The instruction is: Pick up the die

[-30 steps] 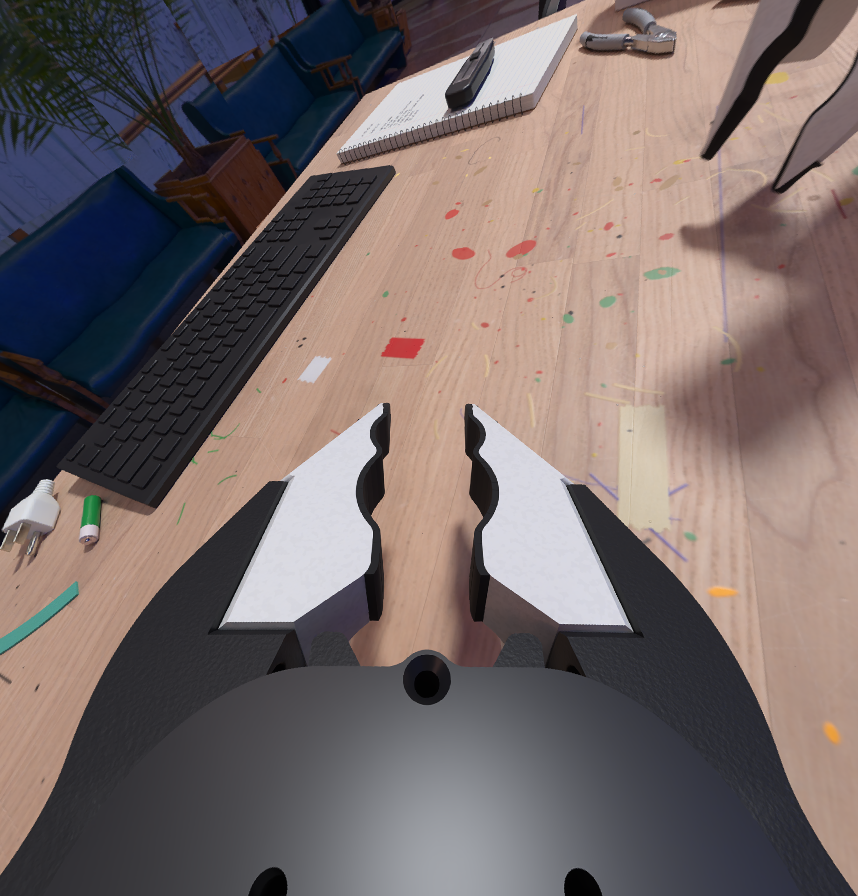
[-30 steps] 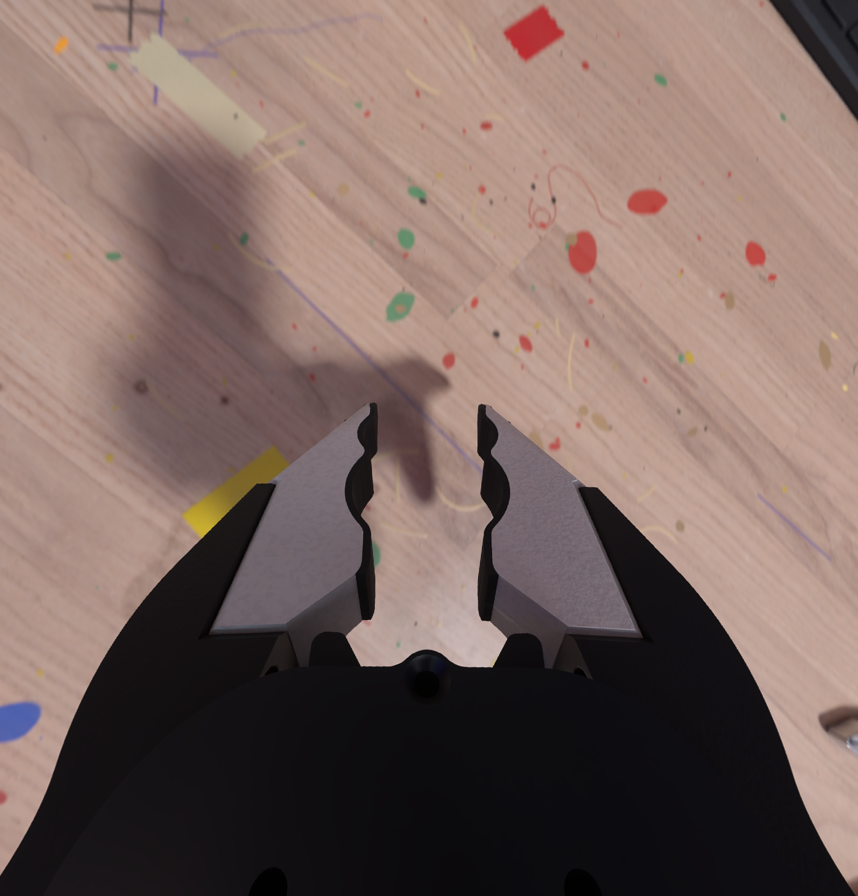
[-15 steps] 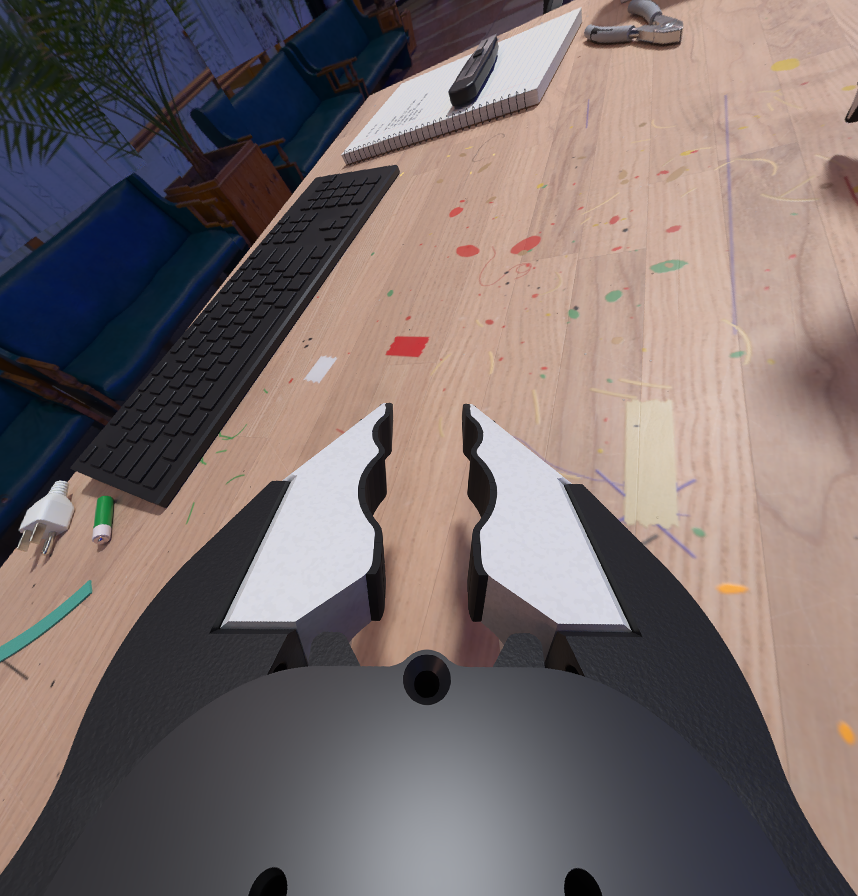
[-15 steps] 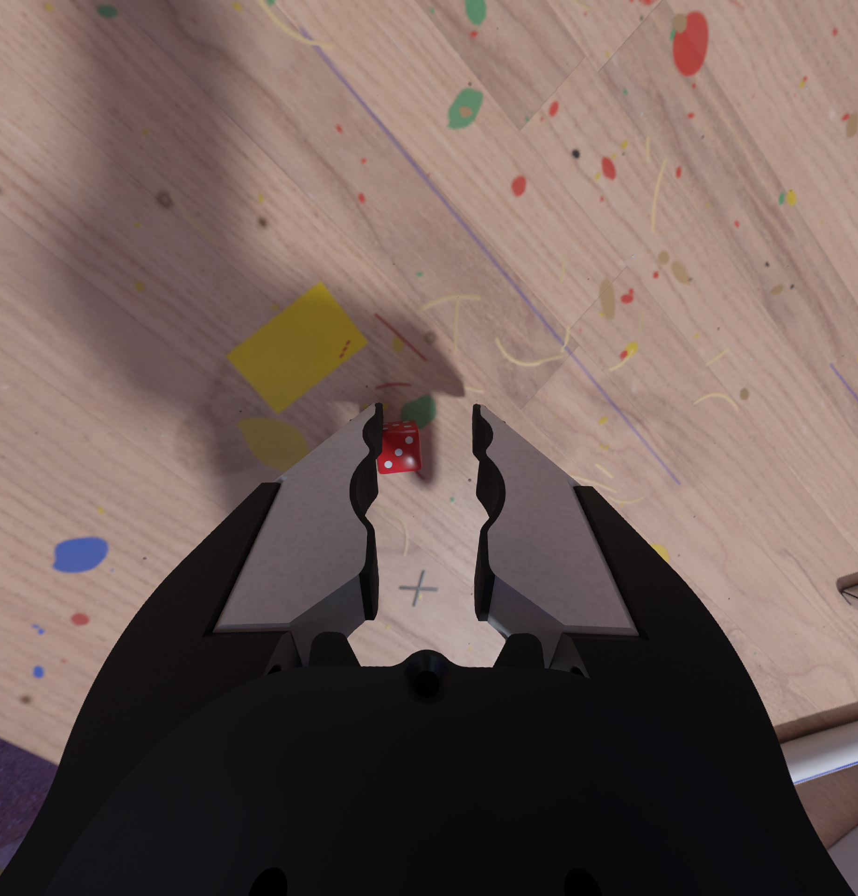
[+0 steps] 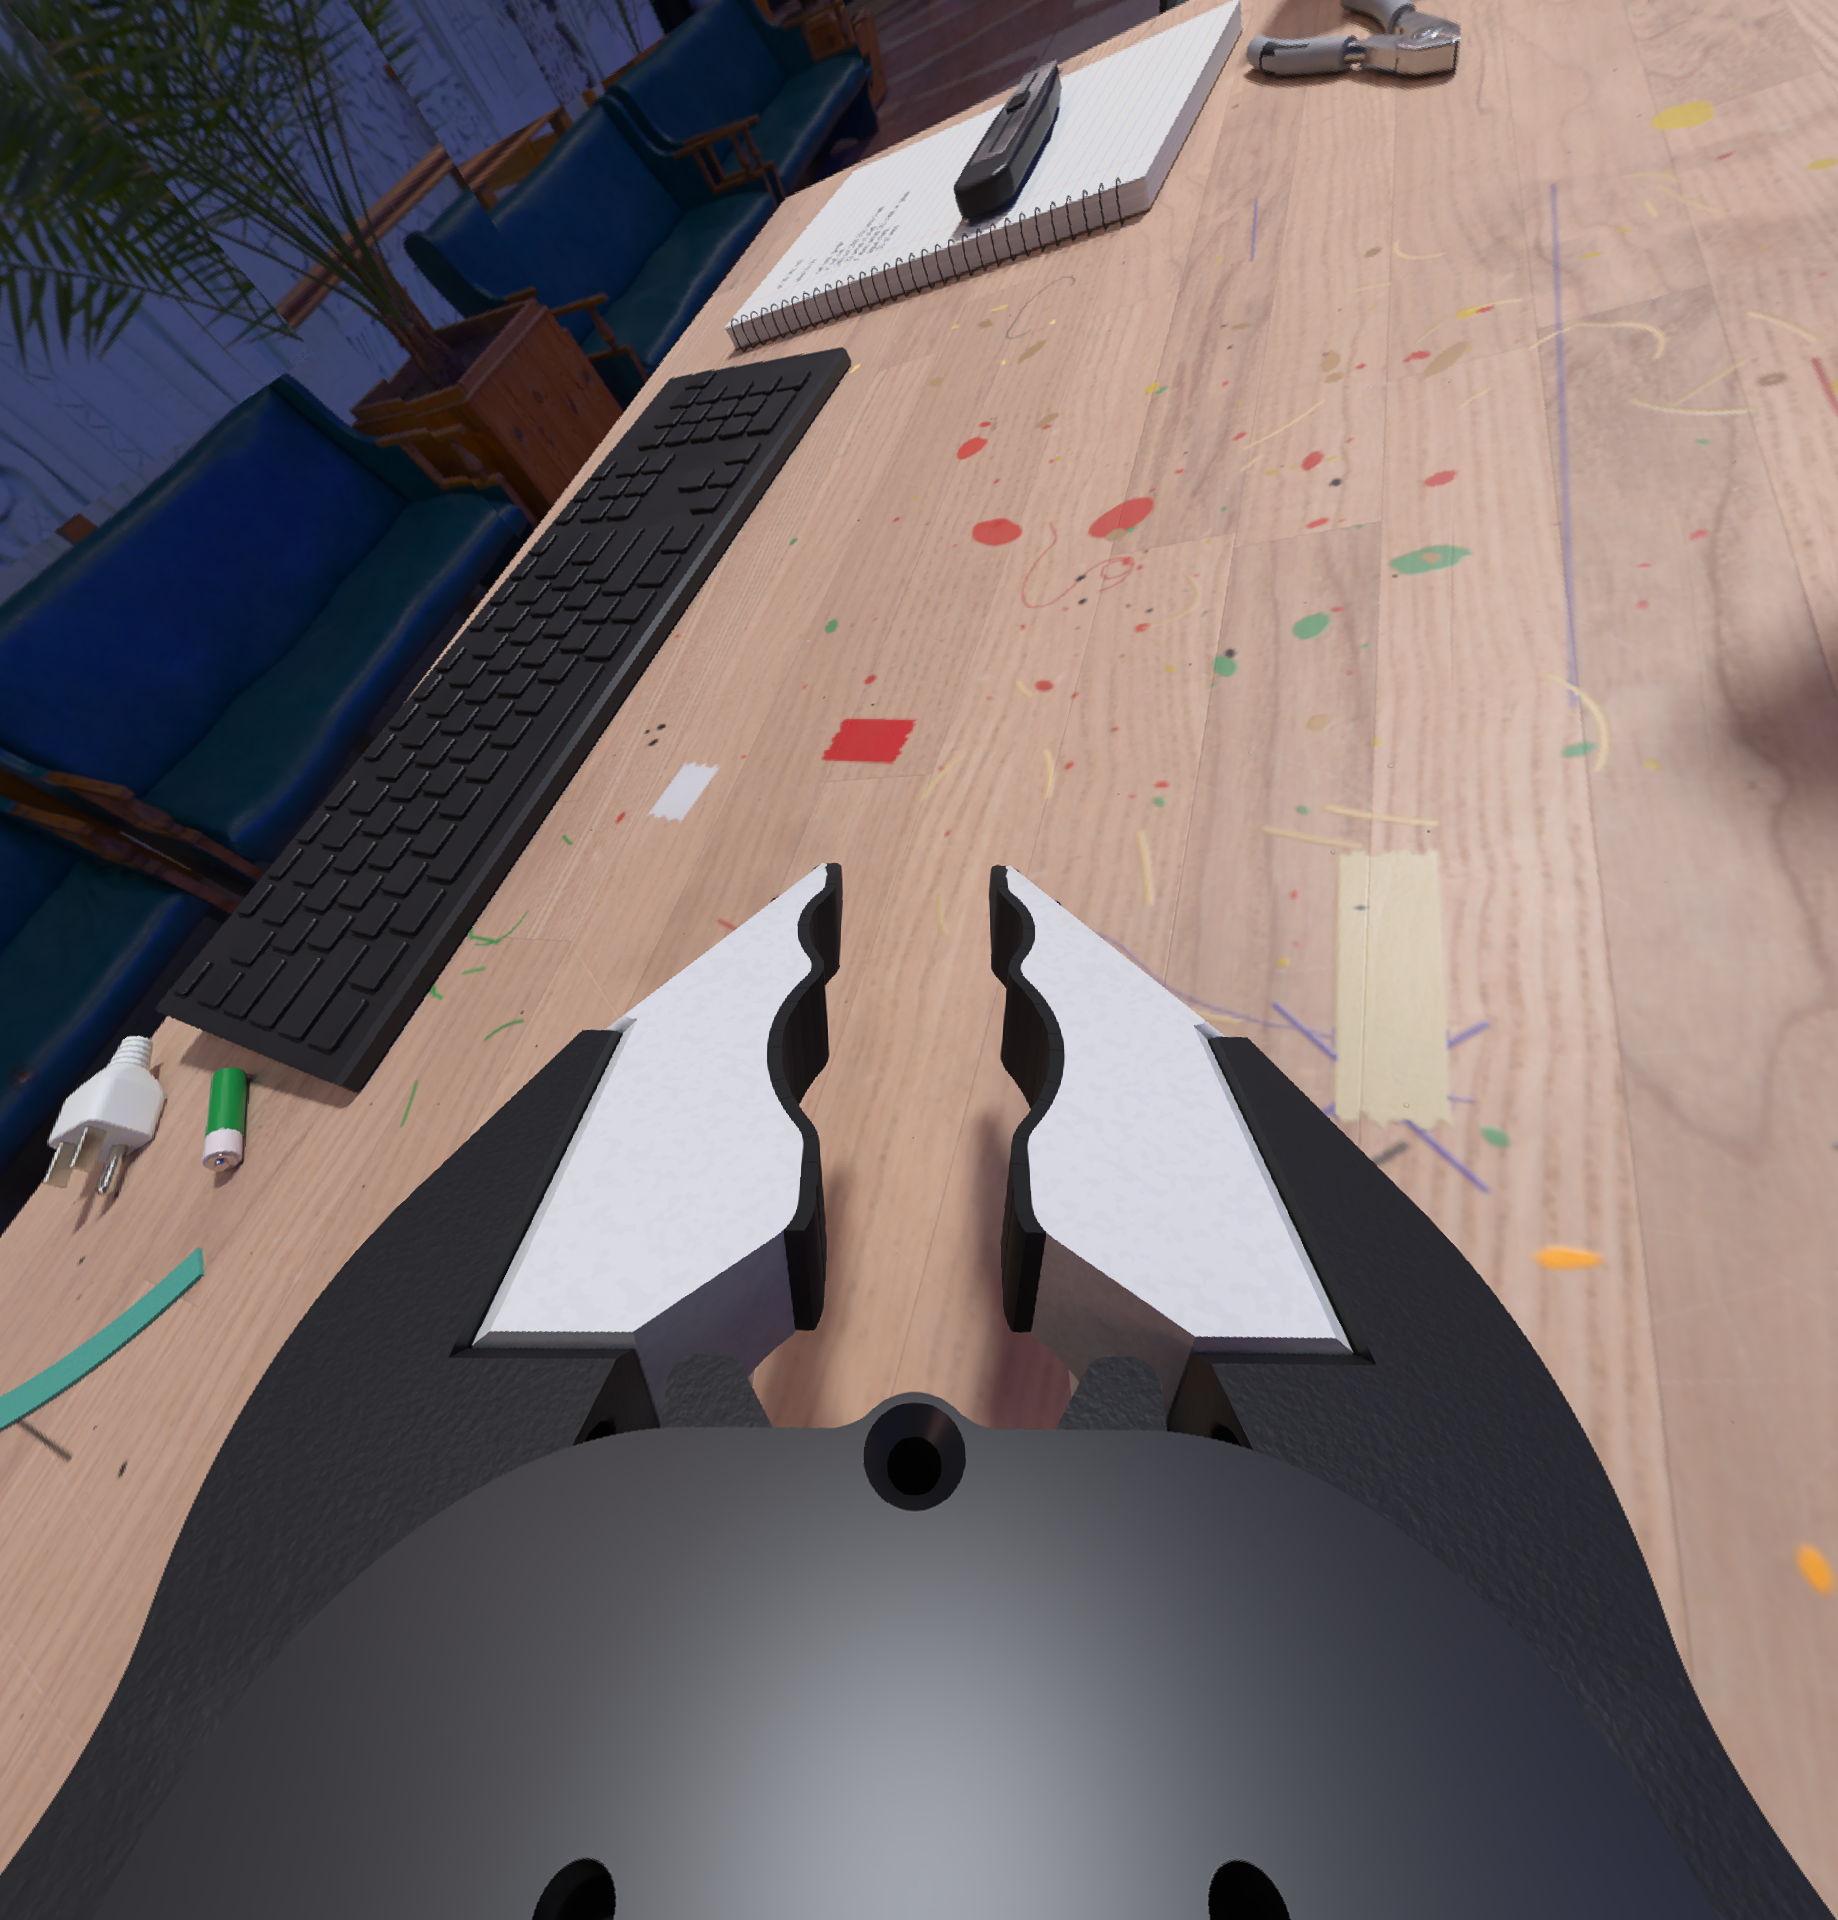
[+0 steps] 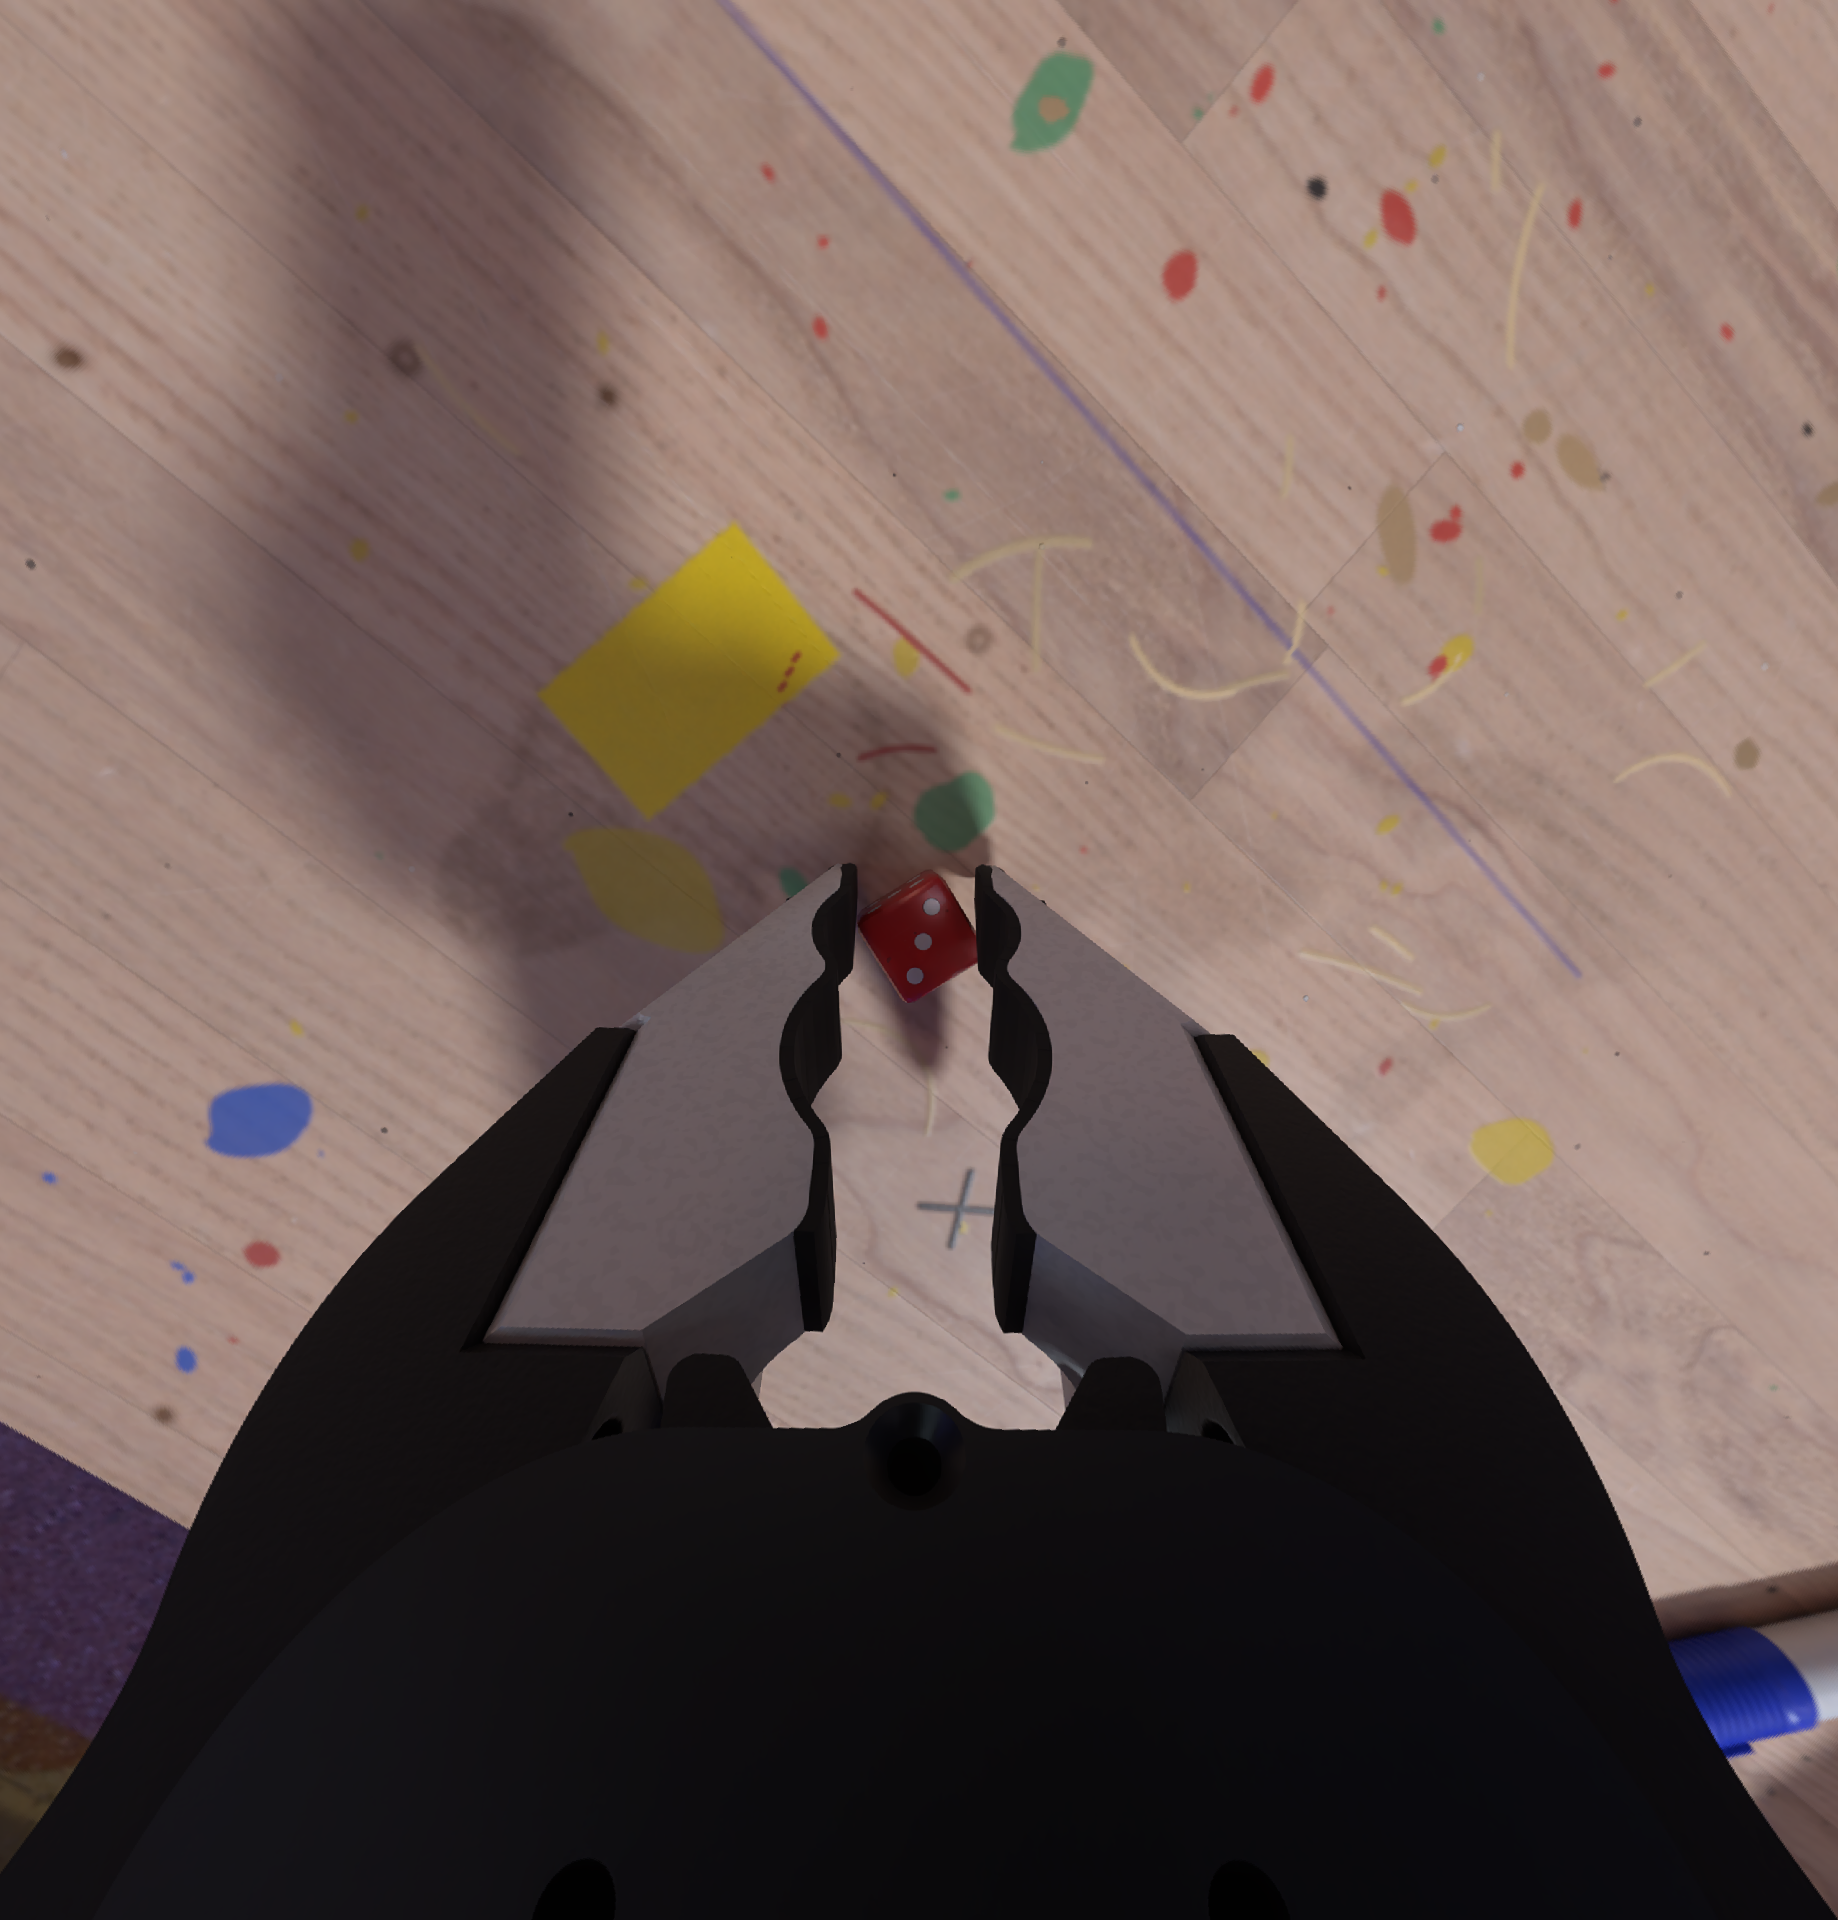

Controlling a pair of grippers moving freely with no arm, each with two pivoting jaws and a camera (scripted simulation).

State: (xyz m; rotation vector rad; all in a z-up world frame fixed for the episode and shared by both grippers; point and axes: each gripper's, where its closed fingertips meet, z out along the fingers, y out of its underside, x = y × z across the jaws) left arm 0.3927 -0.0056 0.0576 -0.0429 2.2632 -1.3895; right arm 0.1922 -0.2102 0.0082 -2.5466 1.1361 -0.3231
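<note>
- In the right wrist view we see the red die point(image 6: 917, 935) between the tips of the right gripper point(image 6: 915, 899), on the paint-flecked wooden worktop point(image 6: 1310, 935).
- Its jaws stand narrow around the die; we cannot tell whether both touch it.
- A yellow patch point(image 6: 686, 670) lies just beyond the die.
- In the left wrist view the left gripper point(image 5: 915, 894) hangs over bare worktop, jaws apart with nothing between them.
- A black keyboard point(image 5: 520, 707) lies to its left, a spiral notebook point(image 5: 988, 177) beyond.
</note>
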